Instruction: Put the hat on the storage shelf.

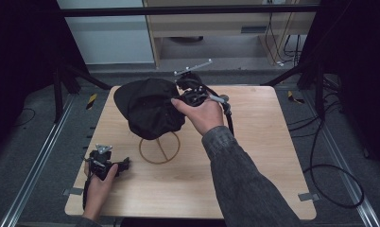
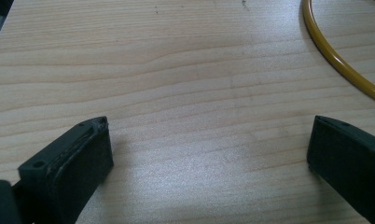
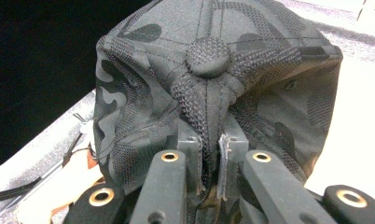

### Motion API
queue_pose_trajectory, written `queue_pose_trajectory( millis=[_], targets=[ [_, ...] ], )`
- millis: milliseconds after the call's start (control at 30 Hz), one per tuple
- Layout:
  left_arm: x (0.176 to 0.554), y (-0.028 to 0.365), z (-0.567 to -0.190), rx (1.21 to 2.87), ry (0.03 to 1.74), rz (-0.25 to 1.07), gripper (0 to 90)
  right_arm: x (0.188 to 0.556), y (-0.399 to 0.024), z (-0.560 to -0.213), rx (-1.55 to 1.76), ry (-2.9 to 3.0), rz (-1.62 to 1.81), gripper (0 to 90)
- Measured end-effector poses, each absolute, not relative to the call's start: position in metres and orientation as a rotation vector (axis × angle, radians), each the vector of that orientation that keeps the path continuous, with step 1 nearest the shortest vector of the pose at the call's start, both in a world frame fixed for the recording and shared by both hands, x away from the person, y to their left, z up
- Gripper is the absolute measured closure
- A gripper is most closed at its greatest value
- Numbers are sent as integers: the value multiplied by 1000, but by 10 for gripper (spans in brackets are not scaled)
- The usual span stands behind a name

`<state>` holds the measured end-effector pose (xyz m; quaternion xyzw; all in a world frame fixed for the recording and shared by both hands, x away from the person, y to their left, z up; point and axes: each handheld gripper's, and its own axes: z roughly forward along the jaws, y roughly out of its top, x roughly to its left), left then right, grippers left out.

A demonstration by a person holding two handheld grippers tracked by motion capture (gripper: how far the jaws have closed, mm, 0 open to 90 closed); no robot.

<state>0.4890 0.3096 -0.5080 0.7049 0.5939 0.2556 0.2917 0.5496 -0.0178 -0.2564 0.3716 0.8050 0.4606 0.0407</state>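
Black and floppy, the cap (image 1: 149,108) sags from the right claw (image 3: 212,158) pinching its crown, while the left claw (image 2: 209,154) rests spread on the tabletop (image 1: 254,156).

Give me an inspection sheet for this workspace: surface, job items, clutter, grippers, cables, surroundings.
Surface: light wooden table, bare grain.
Job's things: black cap held above the table; yellow wire ring stand beneath it.
Clutter: nothing seen.
Grippers: left gripper open, low over the wood; right gripper shut on a fold of the cap's crown.
Cables: black cable looped on the floor, right.
Surroundings: grey floor, metal rails, dark frame.
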Motion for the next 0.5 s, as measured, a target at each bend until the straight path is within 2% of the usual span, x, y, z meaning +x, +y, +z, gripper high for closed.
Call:
queue_pose_trajectory(
  millis=[500],
  targets=[
    [489,310,-508,1886,1582,679,0,550,-8,-270,1125,2493,1346,817]
  ],
)
